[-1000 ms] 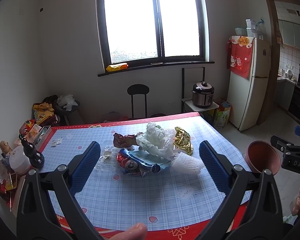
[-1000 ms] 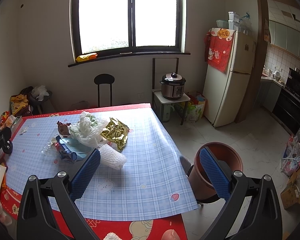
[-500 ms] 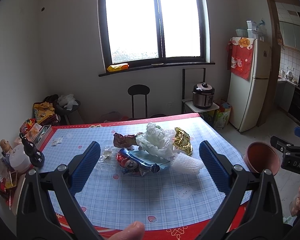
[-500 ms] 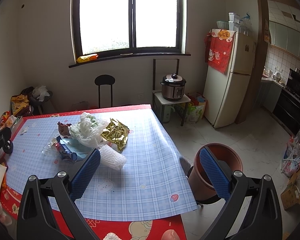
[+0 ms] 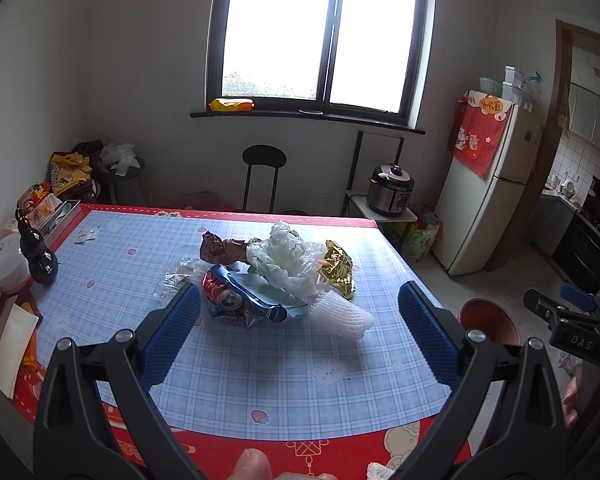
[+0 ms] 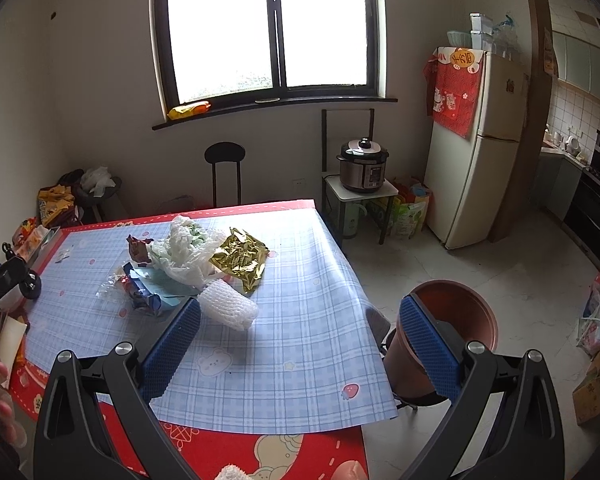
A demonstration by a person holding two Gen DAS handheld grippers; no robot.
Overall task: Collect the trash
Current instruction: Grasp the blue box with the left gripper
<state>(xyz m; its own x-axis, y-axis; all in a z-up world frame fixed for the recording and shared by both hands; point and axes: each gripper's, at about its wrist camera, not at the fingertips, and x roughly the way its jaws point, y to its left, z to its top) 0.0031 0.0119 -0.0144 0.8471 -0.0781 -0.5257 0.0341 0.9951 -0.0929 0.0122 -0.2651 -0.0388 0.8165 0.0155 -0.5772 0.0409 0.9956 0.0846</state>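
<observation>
A heap of trash lies mid-table: a white plastic bag, a gold foil wrapper, a brown wrapper, a crushed red can, a blue packet, a white foam net sleeve and clear film. The heap also shows in the right wrist view, with the bag, gold wrapper and foam sleeve. My left gripper is open and empty, short of the heap. My right gripper is open and empty over the table's right front part. A brown bin stands on the floor by the table's right edge.
The table has a blue checked cloth with a red border. A black gourd figure, a white jar and boxes crowd its left edge. A black stool, a rice cooker and a fridge stand beyond.
My left gripper has tipped down and moved closer to the heap, which now sits lower in its view. My right gripper has barely moved. Both stay open.
</observation>
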